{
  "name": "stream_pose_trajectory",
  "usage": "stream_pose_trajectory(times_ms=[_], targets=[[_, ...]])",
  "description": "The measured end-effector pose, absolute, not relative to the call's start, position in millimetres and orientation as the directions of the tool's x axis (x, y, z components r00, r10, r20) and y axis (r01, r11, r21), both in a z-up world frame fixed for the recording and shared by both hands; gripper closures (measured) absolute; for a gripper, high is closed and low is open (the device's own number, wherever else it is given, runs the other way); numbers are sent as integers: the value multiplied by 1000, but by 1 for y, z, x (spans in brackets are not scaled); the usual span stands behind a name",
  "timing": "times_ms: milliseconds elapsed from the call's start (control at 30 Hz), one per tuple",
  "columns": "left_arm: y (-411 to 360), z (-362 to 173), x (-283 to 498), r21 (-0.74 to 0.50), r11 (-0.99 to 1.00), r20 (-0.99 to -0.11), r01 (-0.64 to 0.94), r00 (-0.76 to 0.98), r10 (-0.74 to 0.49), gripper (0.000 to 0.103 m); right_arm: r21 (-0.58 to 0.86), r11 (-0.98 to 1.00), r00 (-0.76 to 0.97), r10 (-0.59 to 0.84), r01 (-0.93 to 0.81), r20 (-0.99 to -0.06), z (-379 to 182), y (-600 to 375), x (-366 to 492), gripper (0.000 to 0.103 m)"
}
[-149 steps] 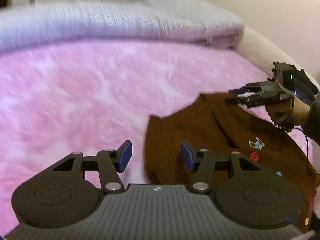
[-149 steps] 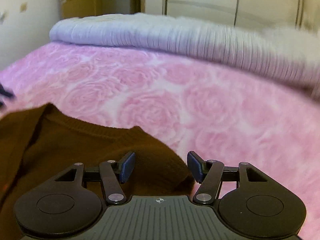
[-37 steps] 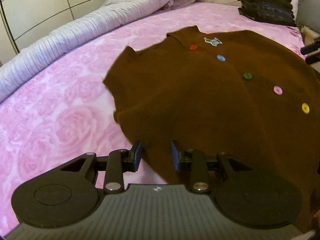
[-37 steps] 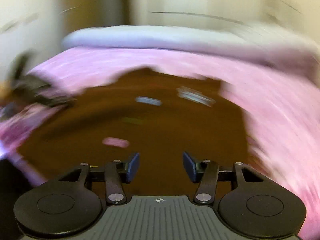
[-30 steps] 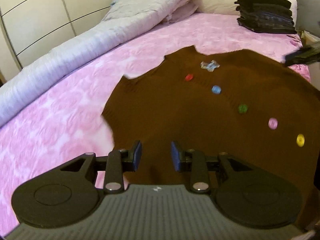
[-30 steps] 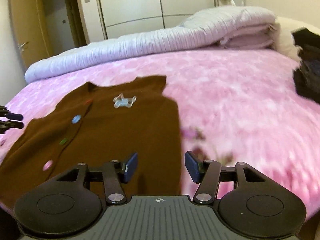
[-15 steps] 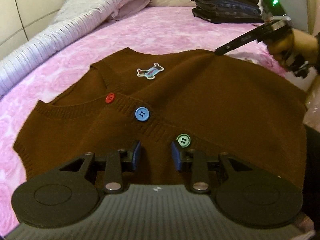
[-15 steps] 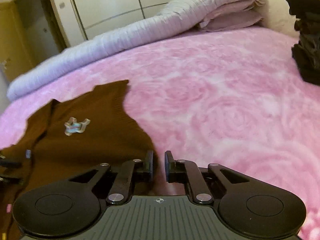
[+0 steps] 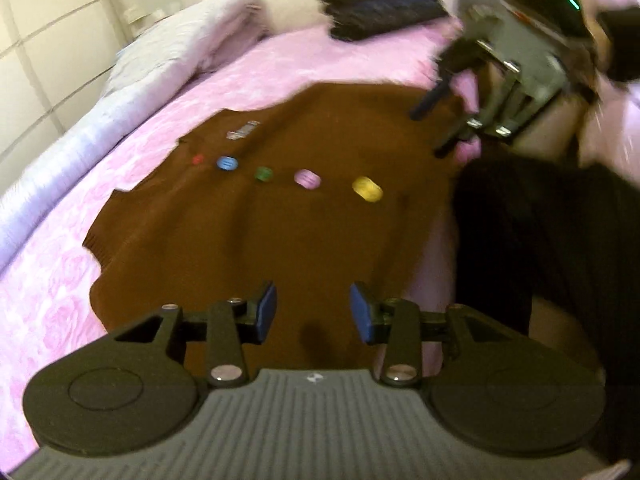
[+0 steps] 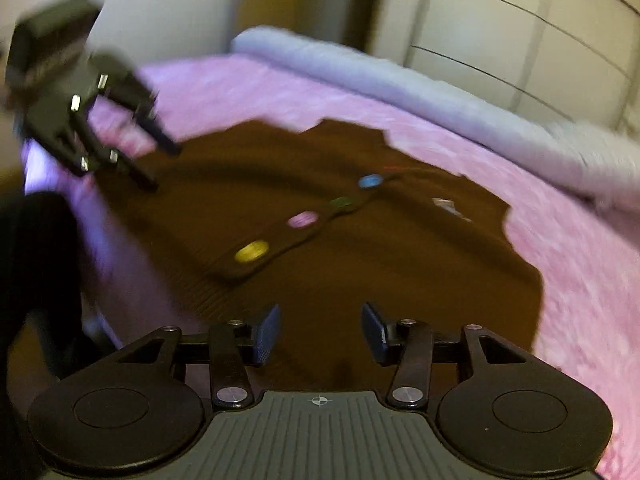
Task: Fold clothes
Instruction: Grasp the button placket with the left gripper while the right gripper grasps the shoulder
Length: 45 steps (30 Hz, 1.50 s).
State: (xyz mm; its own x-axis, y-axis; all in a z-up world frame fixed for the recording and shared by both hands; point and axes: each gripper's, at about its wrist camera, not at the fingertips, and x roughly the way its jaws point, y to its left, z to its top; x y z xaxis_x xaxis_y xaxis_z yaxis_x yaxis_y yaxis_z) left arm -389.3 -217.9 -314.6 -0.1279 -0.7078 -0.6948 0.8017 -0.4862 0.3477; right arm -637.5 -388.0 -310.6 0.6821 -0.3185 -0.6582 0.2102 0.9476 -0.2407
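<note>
**Brown cardigan spread on a pink bed, both claws above its hem**

The pink bedspread [image 9: 280, 64] lies under and beyond both claws. A rolled pale quilt [image 10: 400, 80] runs along its far edge, and a stack of dark folded clothes [image 9: 384, 0] sits far ahead of the left claw. The brown cardigan [image 9: 280, 232] lies flat directly ahead of both claws, its coloured buttons [image 9: 306, 179] in a row. The left claw [image 9: 313, 312] hangs over the near hem, jaws spreading, nothing pinched. The right claw [image 10: 320, 334] does likewise, jaws widening over the cloth.
</note>
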Motion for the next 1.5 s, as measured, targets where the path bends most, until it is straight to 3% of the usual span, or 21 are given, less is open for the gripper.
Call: stream_pose_trajectory(times_ms=[167,267,333,500,633,800,1067,1100,1133,1167,1200,1500], targets=[[-213,-335,-403,442,-469,-683,765,-53,-729,65,-440,894,631,-392,88,-670,-342,-360,-618,55],[-220,-325,-396,372,-444,-685,815,-83,-724,65,-465,883,623,-400,66,-672,-348,-366,-609,55],[-226,-325,-396,388,-433,-682,814,-63,-729,65,-499,866,622,-405,27,-670,-350,-364,-608,55],[-231,-344,-415,549,-501,-684,669,15,-729,66,-466,883,634,-389,50,-669,-345,-369,-614,55],[-226,-348,-427,597,-552,-688,583,18,-725,77,-517,854,624,-434,56,-650,-343,-365,-619,55],[-233,-347,-431,603,-556,-694,572,31,-720,76,-621,782,631,-454,-56,-629,-352,-355,-613,55],[-249,-352,-437,605,-557,-694,569,35,-719,71,-656,742,636,-444,-133,-632,-358,-350,-616,55],[-251,-350,-437,606,-551,-692,573,40,-720,72,-650,750,641,-440,-124,-629,-358,-354,-615,56],[-252,-348,-436,607,-546,-691,577,44,-722,86,-643,757,643,-439,-112,-628,-357,-357,-614,56],[-254,-346,-435,610,-534,-685,585,50,-727,94,-639,763,639,-444,-98,-628,-356,-359,-614,72],[-254,-344,-433,607,-533,-683,590,44,-729,96,-635,768,632,-452,-83,-629,-354,-362,-614,103],[-240,-348,-431,530,-590,-731,609,-24,-682,99,-571,816,608,-409,-90,-680,-348,-352,-630,103]])
